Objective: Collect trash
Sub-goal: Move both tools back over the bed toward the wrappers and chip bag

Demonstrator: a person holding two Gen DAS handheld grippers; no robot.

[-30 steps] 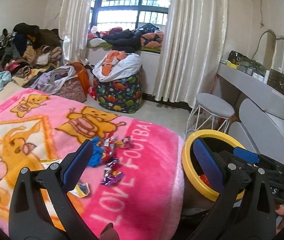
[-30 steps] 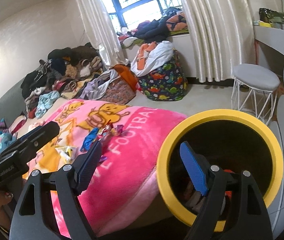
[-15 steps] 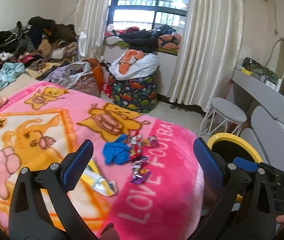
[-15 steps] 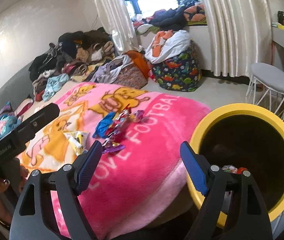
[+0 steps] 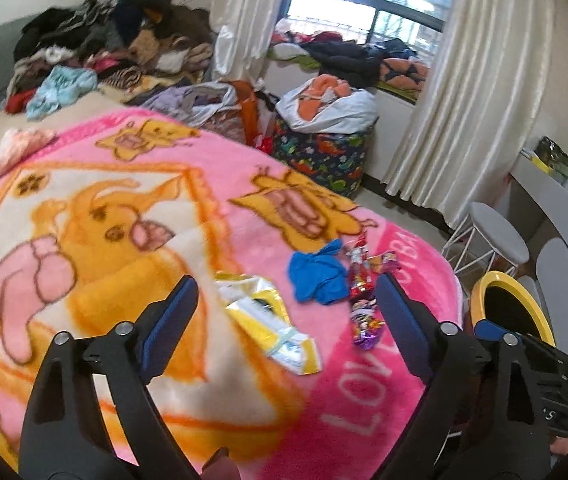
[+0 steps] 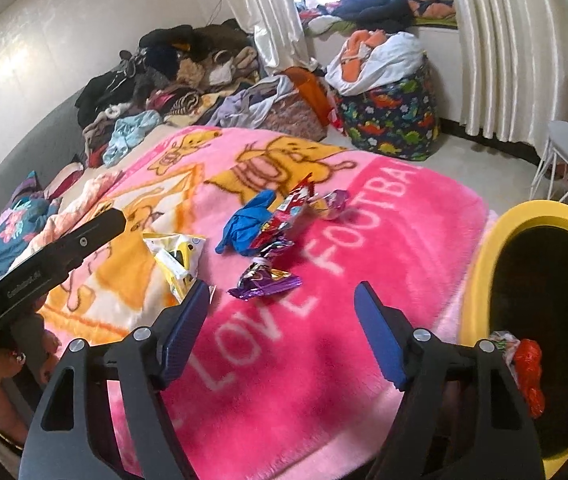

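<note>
Both tools hang over the pink blanket (image 6: 364,264) with jaws apart and nothing between them; each has just been narrowing, probably sizing up for a wrapper. Ahead of the left tool (image 5: 284,312) lies the yellow packet (image 5: 267,320). Just beyond the right tool (image 6: 279,320) lies the purple wrapper (image 6: 263,280), with the blue glove (image 6: 247,224) farther off. The yellow-rimmed bin (image 6: 480,280) stands right of the bed, handy for drops.
</note>
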